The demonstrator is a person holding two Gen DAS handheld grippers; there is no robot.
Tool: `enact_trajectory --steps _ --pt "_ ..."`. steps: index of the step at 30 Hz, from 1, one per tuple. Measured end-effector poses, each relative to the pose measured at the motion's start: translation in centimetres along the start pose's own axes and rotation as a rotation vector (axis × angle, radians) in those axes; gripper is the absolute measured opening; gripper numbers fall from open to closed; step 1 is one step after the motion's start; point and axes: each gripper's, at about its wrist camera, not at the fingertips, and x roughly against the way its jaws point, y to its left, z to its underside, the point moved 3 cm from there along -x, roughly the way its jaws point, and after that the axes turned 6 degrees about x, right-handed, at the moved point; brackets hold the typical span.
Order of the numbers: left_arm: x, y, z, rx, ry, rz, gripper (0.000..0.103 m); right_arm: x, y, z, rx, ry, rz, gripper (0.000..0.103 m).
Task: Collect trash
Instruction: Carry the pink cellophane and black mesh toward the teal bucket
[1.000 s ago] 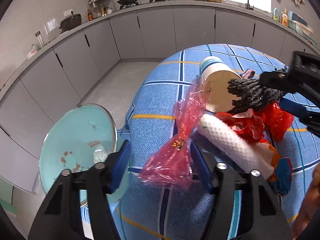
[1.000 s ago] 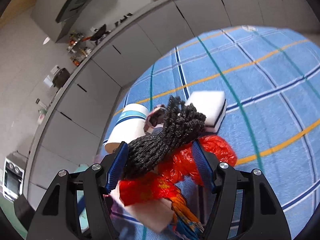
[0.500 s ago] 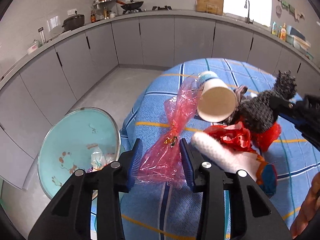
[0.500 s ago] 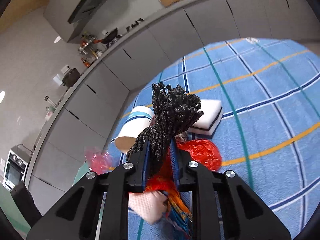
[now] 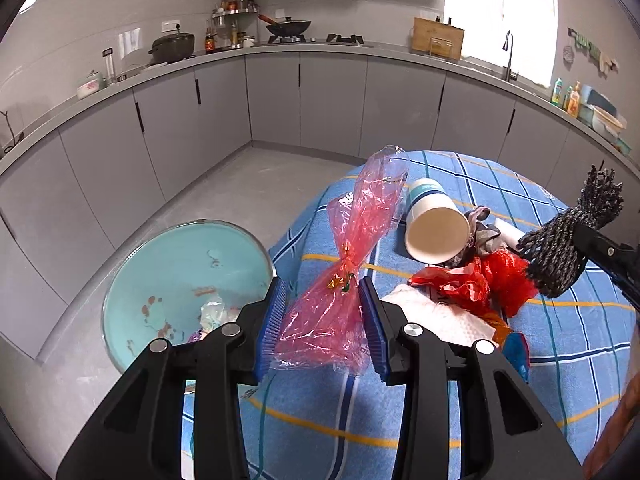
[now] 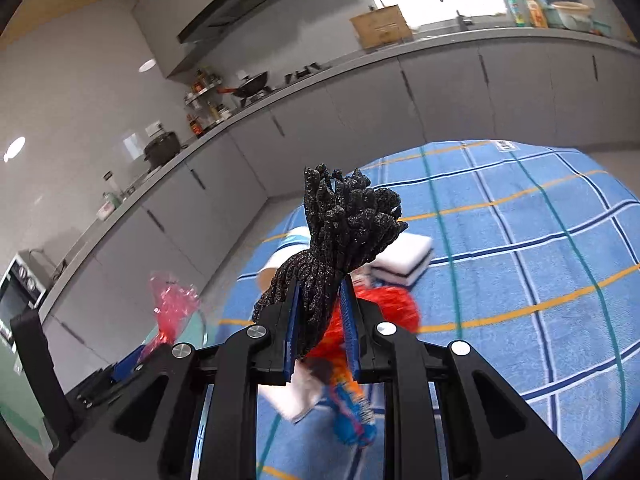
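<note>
My left gripper [image 5: 322,326] is shut on a crumpled pink cellophane wrapper [image 5: 352,264] and holds it above the table edge. My right gripper [image 6: 320,326] is shut on a black knitted bundle [image 6: 344,220], lifted above the table; the bundle also shows in the left wrist view [image 5: 568,240]. A trash pile lies on the blue checked tablecloth [image 5: 560,340]: a tipped paper cup [image 5: 434,232], red plastic bag [image 5: 484,280], white paper towel [image 5: 440,320] and a white sponge [image 6: 404,258]. A teal bin [image 5: 176,280] with some trash inside stands on the floor to the left.
Grey kitchen cabinets [image 5: 332,96] and a countertop with a wok [image 5: 288,26], pot [image 5: 172,46] and bottles run along the back wall. Grey floor [image 5: 248,184] lies between the table and the cabinets. A blue and orange wrapper [image 6: 348,412] lies at the pile's near side.
Both grippers closed, the left on the pink wrapper and the right on the black bundle, and lifted them away from the pile. The views have pulled back and up.
</note>
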Motion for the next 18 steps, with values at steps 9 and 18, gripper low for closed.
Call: enact_trajectory --steps 9,18 --pt "1.9 3.8 -0.2 0.051 -0.028 -0.051 0.039 -0.9 5.3 1.2 0.116 0.039 -0.067 0.021" --pt "3.0 8.2 -0.7 0.114 -0.053 -0.112 0.039 -1.8 10.5 2.4 0.237 0.062 -0.106 0.021"
